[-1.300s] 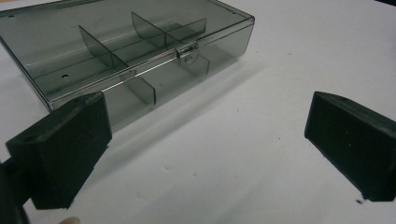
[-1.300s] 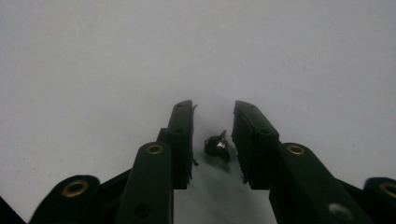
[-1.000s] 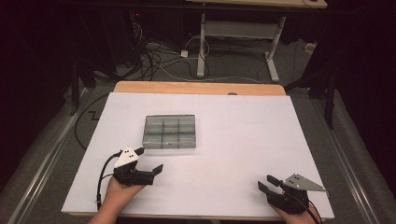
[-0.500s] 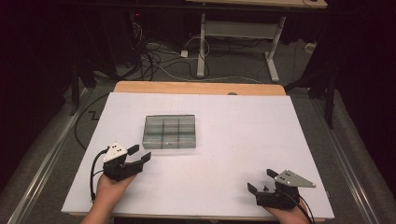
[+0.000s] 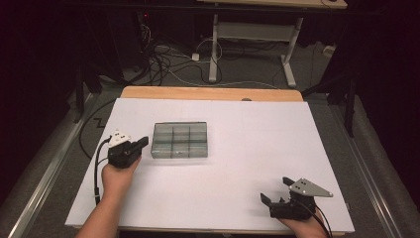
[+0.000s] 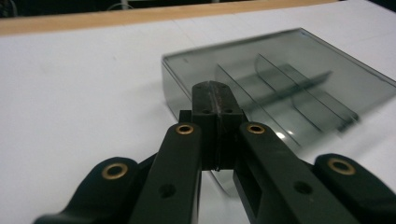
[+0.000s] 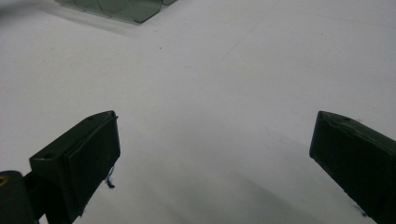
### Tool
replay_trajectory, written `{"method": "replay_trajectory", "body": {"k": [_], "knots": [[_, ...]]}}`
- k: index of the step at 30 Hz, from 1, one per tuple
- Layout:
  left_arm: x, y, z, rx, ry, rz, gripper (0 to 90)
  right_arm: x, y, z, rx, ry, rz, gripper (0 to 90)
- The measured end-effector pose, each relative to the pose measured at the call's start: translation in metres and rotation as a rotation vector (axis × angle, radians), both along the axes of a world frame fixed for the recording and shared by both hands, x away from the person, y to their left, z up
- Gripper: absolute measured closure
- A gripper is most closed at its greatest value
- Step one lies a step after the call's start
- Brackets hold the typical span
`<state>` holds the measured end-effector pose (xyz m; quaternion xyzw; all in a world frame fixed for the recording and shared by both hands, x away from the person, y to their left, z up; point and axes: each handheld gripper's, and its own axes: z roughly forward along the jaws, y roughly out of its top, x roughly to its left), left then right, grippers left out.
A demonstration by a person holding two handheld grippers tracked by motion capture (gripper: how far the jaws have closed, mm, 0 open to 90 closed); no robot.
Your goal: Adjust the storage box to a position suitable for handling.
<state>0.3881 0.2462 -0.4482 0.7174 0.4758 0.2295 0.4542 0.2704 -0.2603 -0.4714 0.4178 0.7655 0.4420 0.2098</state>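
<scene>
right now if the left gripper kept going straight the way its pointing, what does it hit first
Most likely the clear divided tray. The left gripper, jaws shut with nothing between them, points at the tray's near corner, and only bare white table lies around it. How much gap remains is unclear.

Smoky grey see-through tray [image 5: 179, 140], grid-divided; worktop [image 5: 247, 148] white, wood strip at 12 o'clock; jaws black, brass-looking rivets, perhaps.

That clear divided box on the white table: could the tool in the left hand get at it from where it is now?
Probably yes. The left tool sits just beside the clear divided box, pointing at it, with only bare white table between. Its jaws are shut with nothing between them, so it could push, not grip.
</scene>
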Motion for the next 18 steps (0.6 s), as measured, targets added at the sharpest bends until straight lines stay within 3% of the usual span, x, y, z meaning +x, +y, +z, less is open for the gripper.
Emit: {"method": "replay_trajectory", "body": {"k": [2, 3, 4, 5, 8, 14, 18], "knots": [[0.014, 0.0, 0.003, -0.003, 0.011, 0.008, 87.3, 0.0, 0.0, 0.0, -0.002, -0.001, 0.002, 2.3], [0.014, 0.0, 0.003, -0.003, 0.011, 0.008, 87.3, 0.0, 0.0, 0.0, -0.002, -0.001, 0.002, 2.3], [0.027, 0.0, 0.005, -0.004, 0.026, 0.018, 87.3, 0.0, 0.0, 0.0, -0.004, -0.004, 0.004, 2.3], [0.027, 0.0, 0.005, -0.004, 0.026, 0.018, 87.3, 0.0, 0.0, 0.0, -0.002, -0.003, 0.003, 2.2], [0.051, 0.001, 0.004, 0.003, 0.045, 0.029, 87.3, 0.001, 0.001, 0.0, 0.001, -0.005, 0.004, 2.1], [0.074, 0.002, -0.004, 0.017, 0.072, 0.034, 87.3, 0.0, 0.001, 0.0, 0.001, -0.006, 0.006, 2.1], [0.082, 0.004, -0.008, 0.005, 0.085, 0.042, 87.3, 0.001, 0.001, 0.0, 0.003, -0.007, 0.005, 2.0]]}}
